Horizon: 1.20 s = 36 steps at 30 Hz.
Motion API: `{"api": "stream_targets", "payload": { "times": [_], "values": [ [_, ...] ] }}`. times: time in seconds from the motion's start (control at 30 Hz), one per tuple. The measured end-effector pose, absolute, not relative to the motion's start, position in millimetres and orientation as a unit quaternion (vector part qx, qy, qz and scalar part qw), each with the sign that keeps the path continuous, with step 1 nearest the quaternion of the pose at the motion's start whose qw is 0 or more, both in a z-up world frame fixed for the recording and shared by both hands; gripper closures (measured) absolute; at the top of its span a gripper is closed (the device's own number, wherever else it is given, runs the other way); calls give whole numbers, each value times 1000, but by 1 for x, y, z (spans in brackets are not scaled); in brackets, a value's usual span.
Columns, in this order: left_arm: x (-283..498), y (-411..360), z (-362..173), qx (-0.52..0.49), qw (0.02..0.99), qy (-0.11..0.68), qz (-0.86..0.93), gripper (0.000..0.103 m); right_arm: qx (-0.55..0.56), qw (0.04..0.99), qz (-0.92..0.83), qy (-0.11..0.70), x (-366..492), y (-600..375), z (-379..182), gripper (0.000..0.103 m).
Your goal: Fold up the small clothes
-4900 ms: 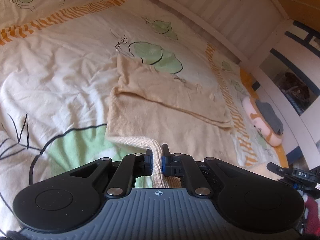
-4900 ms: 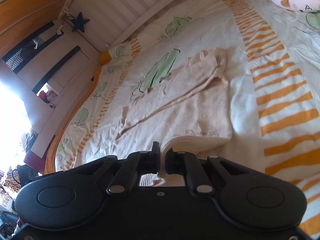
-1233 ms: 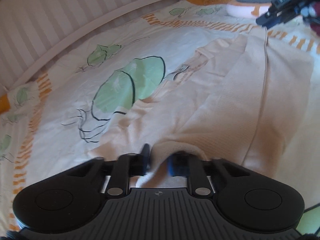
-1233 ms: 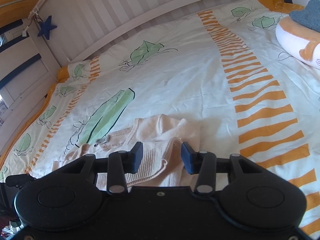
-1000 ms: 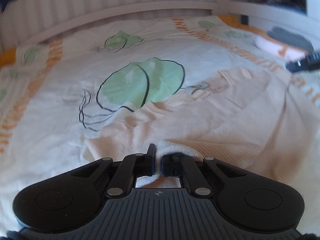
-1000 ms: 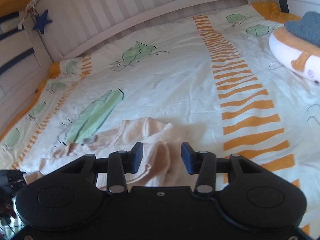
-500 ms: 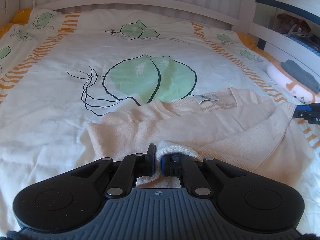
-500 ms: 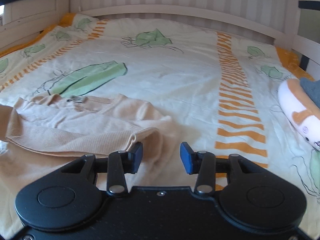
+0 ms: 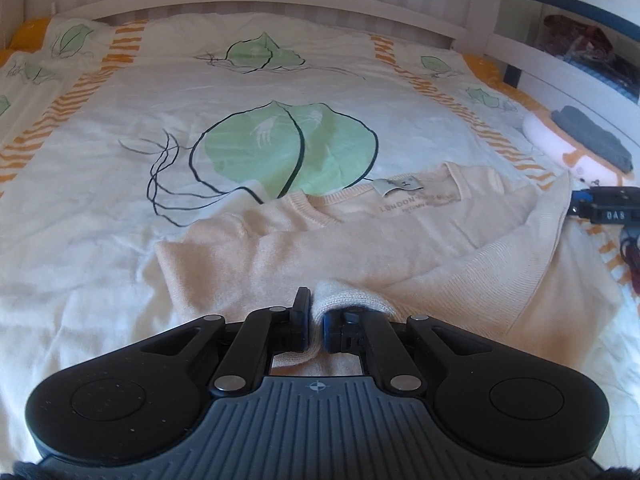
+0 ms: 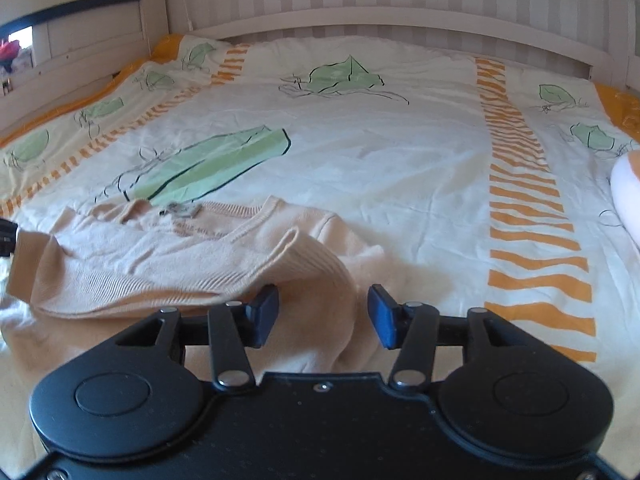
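While the left gripper (image 9: 315,326) pinches a bunched fold of the beige sweater (image 9: 400,240) tight between its pads, the right gripper (image 10: 323,316) sits with its jaws wide apart, a loose hump of the same knit lying between them, gripped by neither. That sweater lies folded over on the leaf-printed duvet (image 9: 120,160), neckline and label (image 9: 398,185) on its far side, ribbed hem turned up across the body. Off to the far right a white-and-orange plush (image 9: 568,152) rests with something grey on top.
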State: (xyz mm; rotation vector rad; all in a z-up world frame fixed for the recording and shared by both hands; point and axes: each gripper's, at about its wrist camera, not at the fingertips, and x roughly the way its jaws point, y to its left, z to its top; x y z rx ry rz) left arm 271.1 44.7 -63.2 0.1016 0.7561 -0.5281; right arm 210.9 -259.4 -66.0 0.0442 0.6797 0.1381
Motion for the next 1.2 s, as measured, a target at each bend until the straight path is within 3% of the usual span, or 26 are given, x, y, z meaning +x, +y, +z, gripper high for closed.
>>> {"api": "stream_targets", "payload": {
  "times": [0.37,0.43,0.5,0.53,0.8,1.0,1.07,1.2],
  "values": [
    [282,46,-74,23,894,363,-263,96,58,943,101,310,216,-266,-72,47],
    [284,47,-72,20,893,359,-271,96,59,944,108,306,217,-265,-73,57],
    [286,48,-72,13,890,362,-276,96,59,945,113,302,218,-263,-73,87],
    [287,50,-72,8,889,363,-279,97,61,945,118,299,217,-263,-72,92],
    [294,67,-66,-62,892,355,-274,97,81,953,125,264,215,-260,-56,92],
    [309,88,-65,-185,886,345,-249,97,101,960,85,246,217,-268,-52,92],
    [317,96,-74,-239,873,360,-227,97,121,956,61,260,225,-271,-58,92],
    [326,99,-97,-240,859,419,-171,97,104,946,31,306,237,-266,-78,92]
  ]
}}
